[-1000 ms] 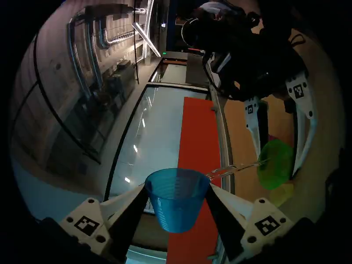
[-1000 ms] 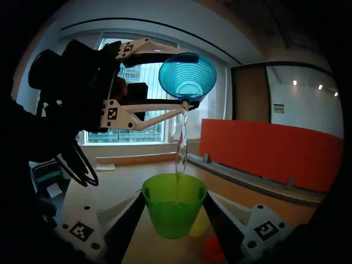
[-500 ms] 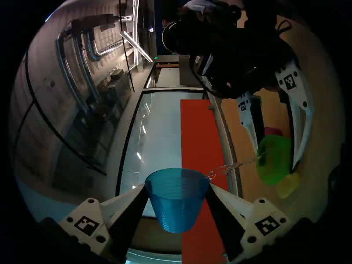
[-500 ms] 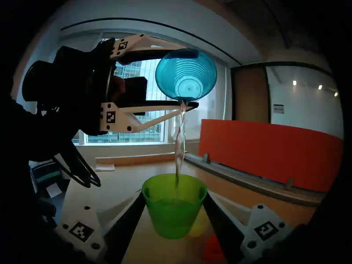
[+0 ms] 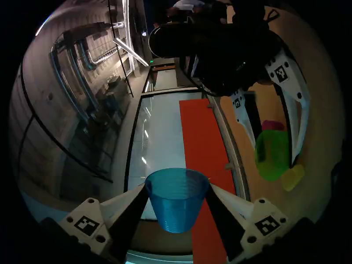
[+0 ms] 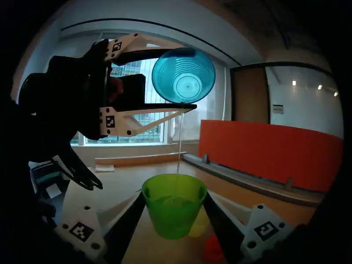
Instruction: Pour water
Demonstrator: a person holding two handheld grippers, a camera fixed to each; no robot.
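Note:
My left gripper is shut on a blue plastic cup. In the right gripper view that blue cup is tipped on its side high above, its mouth facing me, with only a thin thread of water falling from its rim. My right gripper is shut on a green cup, upright and holding water. In the left gripper view the green cup hangs between the right gripper's white fingers, off to the right.
A yellow cup and a red one sit on the wooden table just behind the green cup. An orange partition runs along the table's right side. Windows lie behind. A dark-gloved hand holds the left gripper.
The blue cup has tipped further, its mouth now turned almost fully toward the right gripper's camera. The stream has thinned from a broad flow to a thread. The water in the green cup has risen.

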